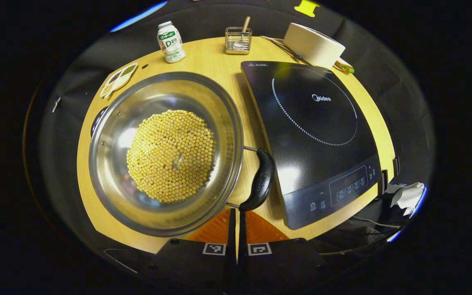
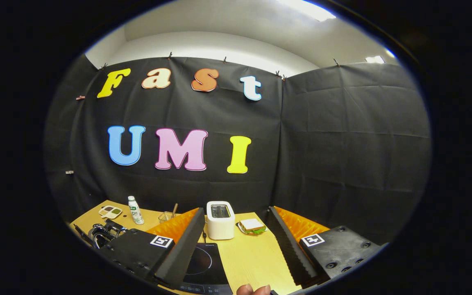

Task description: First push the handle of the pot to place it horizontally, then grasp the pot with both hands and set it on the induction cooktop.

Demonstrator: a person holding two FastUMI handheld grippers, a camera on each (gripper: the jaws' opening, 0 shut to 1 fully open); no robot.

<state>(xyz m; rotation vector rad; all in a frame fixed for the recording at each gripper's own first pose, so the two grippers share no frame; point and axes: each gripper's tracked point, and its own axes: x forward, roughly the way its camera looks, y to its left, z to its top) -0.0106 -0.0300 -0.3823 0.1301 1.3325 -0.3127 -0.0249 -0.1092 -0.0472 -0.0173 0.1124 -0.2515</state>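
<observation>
Left gripper (image 1: 237, 217) is kept pinched together for nudging the pot (image 1: 166, 151) handle (image 1: 260, 180), right gripper (image 2: 232, 250) held wide apart, ready for grabbing.

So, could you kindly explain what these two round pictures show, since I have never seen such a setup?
A person holds a two-finger gripper in each hand, and a fisheye camera rides on each one. The left gripper view looks down on a wooden table. The left gripper has its jaws shut, empty, just below the black side handle of a steel pot full of yellow beans, beside a black induction cooktop. The right gripper view looks at the booth's wall; the right gripper has its jaws wide open, empty. Between them stand a white toaster and a sandwich on a plate. Nothing is held.
</observation>
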